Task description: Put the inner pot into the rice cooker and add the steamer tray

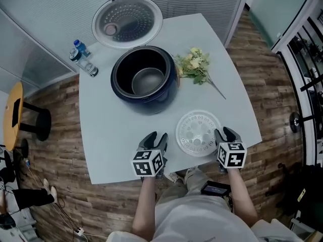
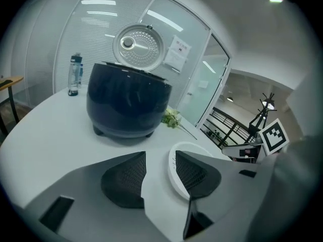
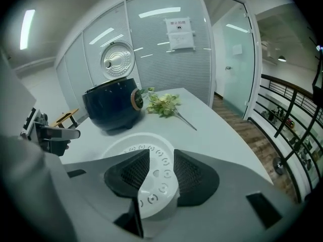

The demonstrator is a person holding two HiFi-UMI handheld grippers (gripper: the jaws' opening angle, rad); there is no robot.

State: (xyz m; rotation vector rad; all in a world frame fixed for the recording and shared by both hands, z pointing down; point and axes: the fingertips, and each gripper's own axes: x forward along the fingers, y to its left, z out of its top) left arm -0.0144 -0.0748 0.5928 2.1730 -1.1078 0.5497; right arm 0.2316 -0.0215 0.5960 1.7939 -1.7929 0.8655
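Note:
The dark blue rice cooker [image 1: 144, 92] stands open on the table, its lid [image 1: 127, 20] tipped back and the metal inner pot [image 1: 148, 81] inside it. The white perforated steamer tray [image 1: 198, 132] lies flat near the front edge. My left gripper [image 1: 155, 138] is open just left of the tray; in the left gripper view the tray's rim [image 2: 173, 171] lies beside the right jaw of the left gripper [image 2: 160, 168]. My right gripper [image 1: 225, 134] is open at the tray's right edge. In the right gripper view the steamer tray [image 3: 154, 183] shows between the jaws of the right gripper [image 3: 161, 170].
A bunch of pale flowers [image 1: 194, 64] lies right of the cooker. A water bottle [image 1: 83, 58] lies at the table's back left corner. The light table [image 1: 106, 135] ends close behind both grippers. A wooden stool [image 1: 15, 115] stands on the floor to the left.

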